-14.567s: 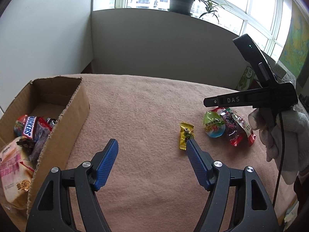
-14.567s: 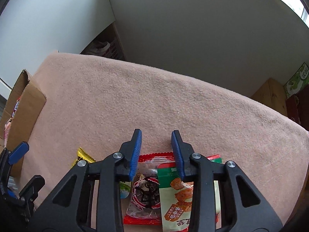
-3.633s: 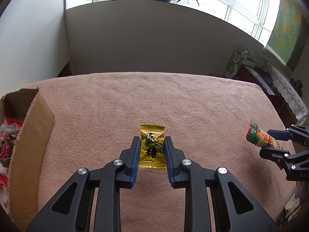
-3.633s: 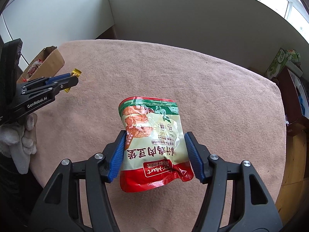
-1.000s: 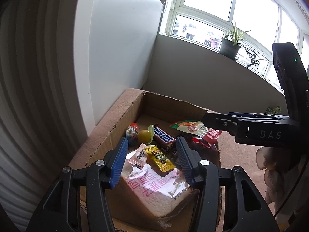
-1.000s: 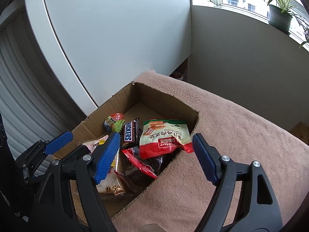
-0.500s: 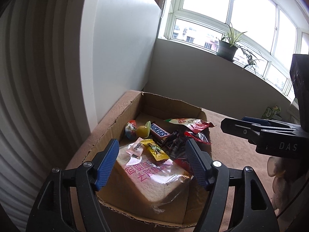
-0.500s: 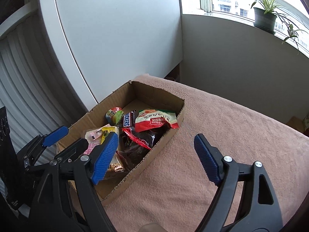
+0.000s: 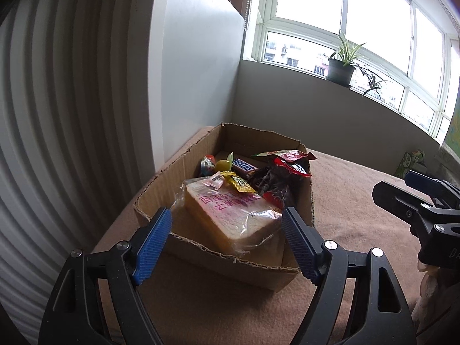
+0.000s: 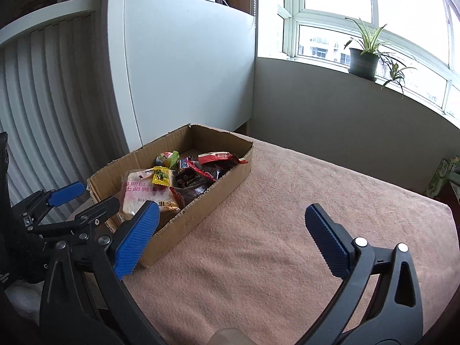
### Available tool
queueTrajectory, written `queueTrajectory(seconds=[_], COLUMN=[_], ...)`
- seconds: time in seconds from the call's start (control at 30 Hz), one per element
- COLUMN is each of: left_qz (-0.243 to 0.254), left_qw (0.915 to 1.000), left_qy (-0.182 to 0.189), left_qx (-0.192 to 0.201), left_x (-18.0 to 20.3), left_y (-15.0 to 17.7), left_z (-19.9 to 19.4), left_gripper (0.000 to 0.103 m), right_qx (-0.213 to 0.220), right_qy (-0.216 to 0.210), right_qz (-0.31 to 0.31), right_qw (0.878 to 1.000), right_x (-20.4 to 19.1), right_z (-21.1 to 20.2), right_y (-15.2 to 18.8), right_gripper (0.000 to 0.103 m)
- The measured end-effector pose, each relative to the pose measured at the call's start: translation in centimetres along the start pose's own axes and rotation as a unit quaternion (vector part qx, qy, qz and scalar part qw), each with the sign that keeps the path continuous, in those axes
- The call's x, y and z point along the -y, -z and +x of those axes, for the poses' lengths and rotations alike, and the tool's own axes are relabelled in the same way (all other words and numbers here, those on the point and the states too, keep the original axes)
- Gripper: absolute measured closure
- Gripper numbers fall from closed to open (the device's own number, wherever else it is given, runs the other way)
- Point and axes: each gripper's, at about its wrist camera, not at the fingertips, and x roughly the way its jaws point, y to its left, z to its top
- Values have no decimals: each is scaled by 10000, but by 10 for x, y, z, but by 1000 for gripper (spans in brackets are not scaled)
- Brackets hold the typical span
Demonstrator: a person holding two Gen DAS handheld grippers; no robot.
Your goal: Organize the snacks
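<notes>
Snacks (yellow candy wrapper (image 9: 238, 183) atop the clear-bagged sliced bread (image 9: 230, 215)) fill the open brown cardboard box (image 9: 287, 273) on the pinkish-brown cloth-covered table (image 10: 287, 230); left gripper (image 9: 227, 245) and right gripper (image 10: 230, 238) hover empty, fingers spread.

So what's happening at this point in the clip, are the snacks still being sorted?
Both hand-held tools are open and holding nothing. The left tool hovers at the near end of the brown cardboard box, and the right tool is over the pink tablecloth beside it. The box holds a wrapped sliced bread loaf, a small yellow candy packet, a brown Snickers bar and a red-green snack pouch. No loose snacks show on the cloth.
</notes>
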Motion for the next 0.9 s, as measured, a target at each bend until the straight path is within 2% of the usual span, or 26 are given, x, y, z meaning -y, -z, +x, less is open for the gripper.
queueTrajectory(seconds=[0.17,0.37,0.43,0.53,0.67,0.9], left_qz=[-29,-84,-105,-73,-44,19], left_qw=[9998,9987,9985,9979,9976,9974], left_qy=[-176,-474,-529,-637,-655,-602], left_qx=[76,165,125,97,204,385], left_x=[1,1,1,3,7,15], left_y=[12,17,17,18,18,18], left_z=[-12,-15,-12,-9,-13,-23], left_gripper=[24,24,24,24,24,24], right_qx=[293,342,282,429,589,516], right_qy=[228,-33,-101,-156,-179,-169], right_qz=[-51,460,462,483,620,672], right_qw=[9993,9983,9985,9978,9962,9963], right_x=[5,26,27,28,31,31], right_z=[-15,-12,-9,-17,-25,-20], right_y=[14,26,25,25,25,30], right_gripper=[0,0,0,0,0,0])
